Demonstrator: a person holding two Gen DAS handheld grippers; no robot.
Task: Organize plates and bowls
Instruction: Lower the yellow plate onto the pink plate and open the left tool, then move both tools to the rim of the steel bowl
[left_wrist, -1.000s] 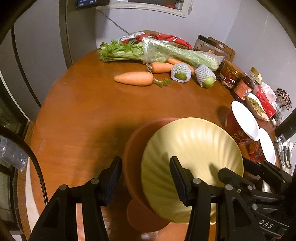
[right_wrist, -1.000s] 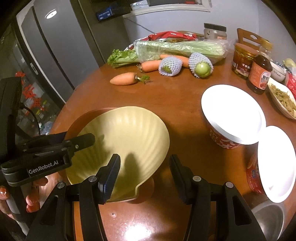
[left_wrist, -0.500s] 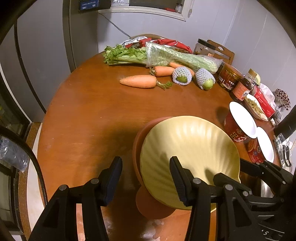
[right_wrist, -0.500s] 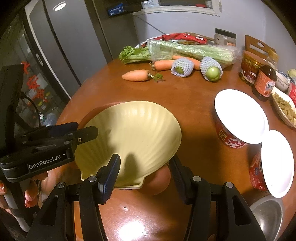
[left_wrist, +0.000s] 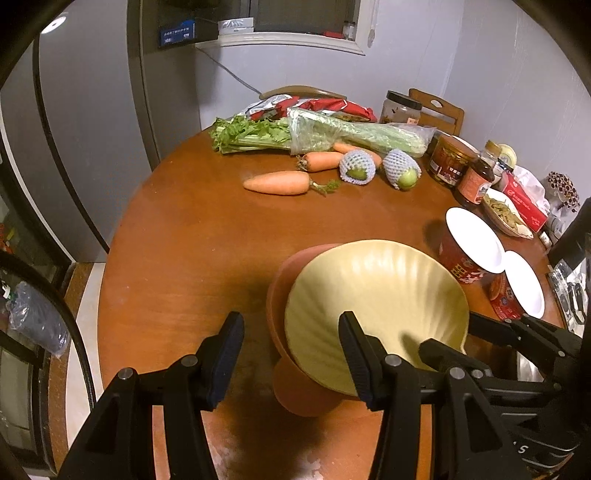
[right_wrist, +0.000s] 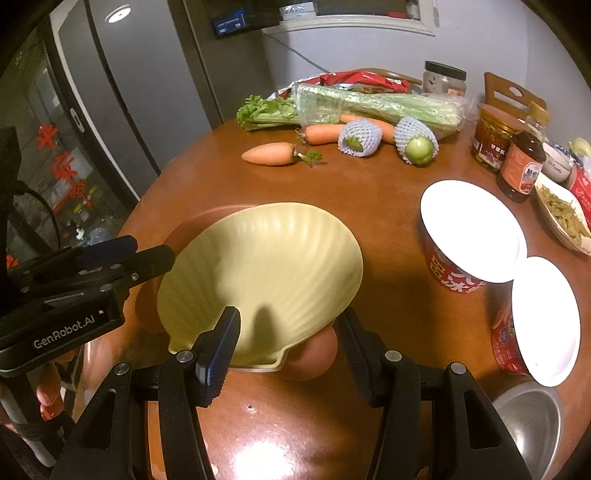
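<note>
The round wooden table (right_wrist: 369, 206) fills both views. Low in the centre of each frame, the yellow shell-shaped plate (right_wrist: 266, 266) sits tilted in the terracotta bowl (left_wrist: 284, 295). Both the left gripper (left_wrist: 291, 354) and the right gripper (right_wrist: 288, 343) are spread wide, grasping nothing. To do the stacking well, the plate should probably be nudged level and centred, with the fingers kept clear of the white-lidded cups (right_wrist: 472, 229) at the right.

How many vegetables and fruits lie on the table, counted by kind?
Carrots: 3
Netted fruits: 2
Celery bunch: 1
Total: 6
</note>
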